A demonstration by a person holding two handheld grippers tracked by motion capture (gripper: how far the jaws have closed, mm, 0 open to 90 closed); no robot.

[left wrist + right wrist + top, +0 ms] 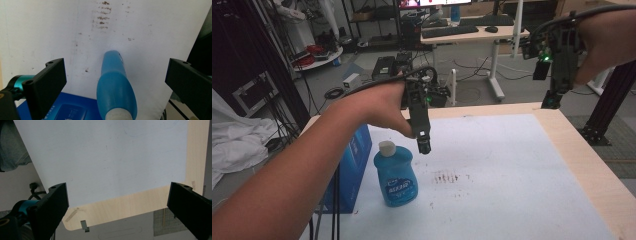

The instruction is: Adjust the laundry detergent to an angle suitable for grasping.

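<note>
A blue bottle [396, 175] with a white cap [386, 147] stands upright on the white sheet [492, 165] near the table's left side. My left gripper [424, 146] hangs just above and to the right of the cap, pointing down. In the left gripper view the bottle [115, 87] lies between the wide-apart jaws of the left gripper [115, 62] without touching either, so that gripper is open. My right gripper [551, 101] is held high over the table's far right corner. In the right gripper view the right gripper [116, 186] stands open with nothing between its jaws.
A blue box [354, 167] stands right beside the bottle at the table's left edge. Brown stains [446, 176] mark the sheet to the bottle's right. The wooden table [582, 165] has a bare border on the right. Cables trail along my left forearm.
</note>
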